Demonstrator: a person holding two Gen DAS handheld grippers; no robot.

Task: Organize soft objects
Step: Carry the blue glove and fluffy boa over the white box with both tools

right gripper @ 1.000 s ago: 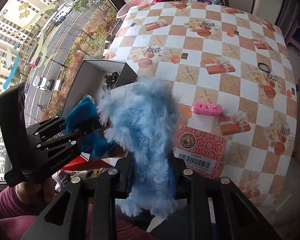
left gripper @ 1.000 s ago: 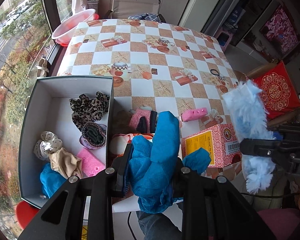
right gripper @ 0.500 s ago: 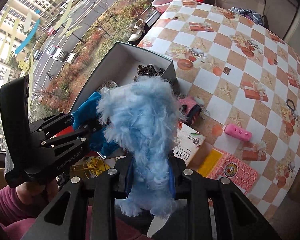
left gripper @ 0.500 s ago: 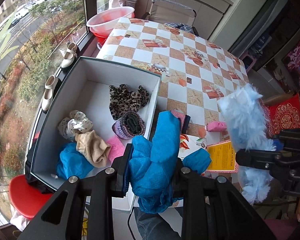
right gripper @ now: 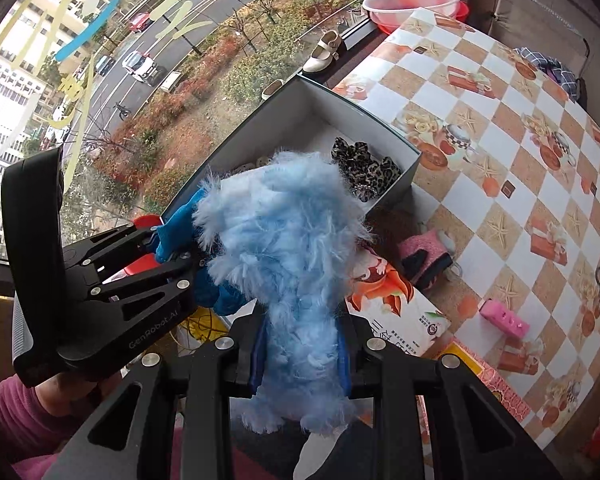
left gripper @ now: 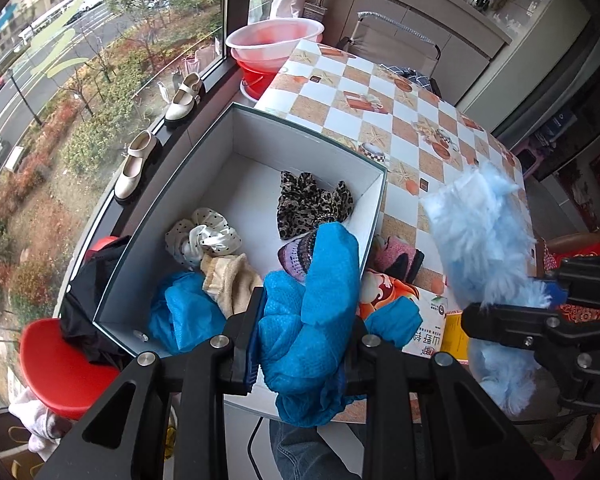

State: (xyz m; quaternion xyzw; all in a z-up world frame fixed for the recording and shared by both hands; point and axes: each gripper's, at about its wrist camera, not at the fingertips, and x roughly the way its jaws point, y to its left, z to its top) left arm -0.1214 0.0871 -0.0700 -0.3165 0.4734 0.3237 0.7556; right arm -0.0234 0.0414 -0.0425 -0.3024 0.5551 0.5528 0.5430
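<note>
The left gripper squeezed a blue cloth, and the right gripper squeezed a fluffy blue thing. Past the jaws, the box held several soft things. A pink sock waited outside.
</note>
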